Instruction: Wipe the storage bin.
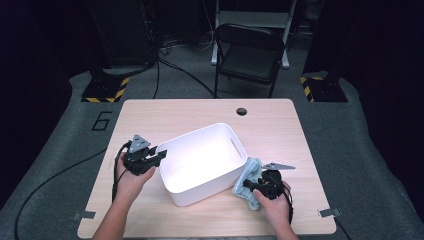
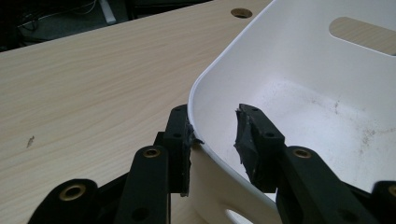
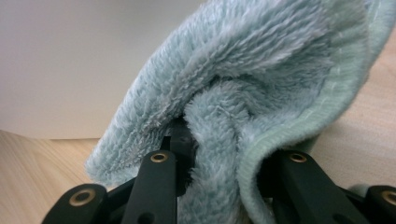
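White bin (image 1: 202,162) at mid-table, skewed to the edges, near left corner straddled by left gripper (image 1: 159,154): outer pad against the wall, inner pad (image 2: 247,140) clear of it inside, so released, not clamping; lower wall cut off in left gripper view. Right gripper (image 1: 251,186) near the table's front right edge, just beside bin's right corner, clenched on light-blue fluffy cloth (image 1: 248,180). Jaw tips buried in the pile in right gripper view (image 3: 224,140); contact between cloth and bin wall hard to make out.
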The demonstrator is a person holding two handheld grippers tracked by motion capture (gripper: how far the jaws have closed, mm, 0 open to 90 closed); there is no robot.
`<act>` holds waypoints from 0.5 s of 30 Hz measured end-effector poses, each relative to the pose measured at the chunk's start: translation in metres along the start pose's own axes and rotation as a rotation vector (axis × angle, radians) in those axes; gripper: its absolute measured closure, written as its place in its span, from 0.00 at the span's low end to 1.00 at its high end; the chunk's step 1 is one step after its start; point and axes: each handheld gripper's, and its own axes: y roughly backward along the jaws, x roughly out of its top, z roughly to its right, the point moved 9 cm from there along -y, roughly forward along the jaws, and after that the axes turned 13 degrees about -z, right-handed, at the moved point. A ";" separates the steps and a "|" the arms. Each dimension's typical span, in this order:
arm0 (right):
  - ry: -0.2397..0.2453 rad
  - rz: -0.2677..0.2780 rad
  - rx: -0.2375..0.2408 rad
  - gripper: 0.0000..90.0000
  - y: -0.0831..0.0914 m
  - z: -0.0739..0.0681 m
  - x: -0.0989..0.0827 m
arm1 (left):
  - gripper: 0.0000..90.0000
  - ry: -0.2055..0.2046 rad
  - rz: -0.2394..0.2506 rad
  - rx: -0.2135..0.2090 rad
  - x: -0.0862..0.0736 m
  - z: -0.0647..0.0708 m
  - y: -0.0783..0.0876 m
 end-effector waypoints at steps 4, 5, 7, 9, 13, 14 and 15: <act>-0.005 -0.029 -0.002 0.76 -0.008 0.006 -0.002 | 0.73 0.006 -0.001 0.007 -0.002 0.003 0.002; -0.010 -0.030 -0.002 0.76 -0.008 0.007 -0.002 | 0.73 0.012 0.003 0.008 -0.002 0.003 0.002; -0.009 -0.034 -0.005 0.77 -0.009 0.009 -0.001 | 0.72 0.015 0.004 0.005 -0.003 0.005 0.003; -0.009 -0.032 -0.012 0.77 -0.009 0.011 0.000 | 0.71 0.015 0.000 0.001 -0.005 0.006 0.004; -0.016 -0.028 -0.022 0.77 -0.009 0.013 0.004 | 0.69 0.016 -0.009 -0.003 -0.008 0.009 0.005; -0.017 -0.020 -0.026 0.77 -0.008 0.013 0.005 | 0.69 0.021 -0.011 -0.004 -0.009 0.009 0.006; -0.016 -0.016 -0.031 0.77 -0.008 0.013 0.007 | 0.69 0.018 -0.013 -0.009 -0.010 0.010 0.006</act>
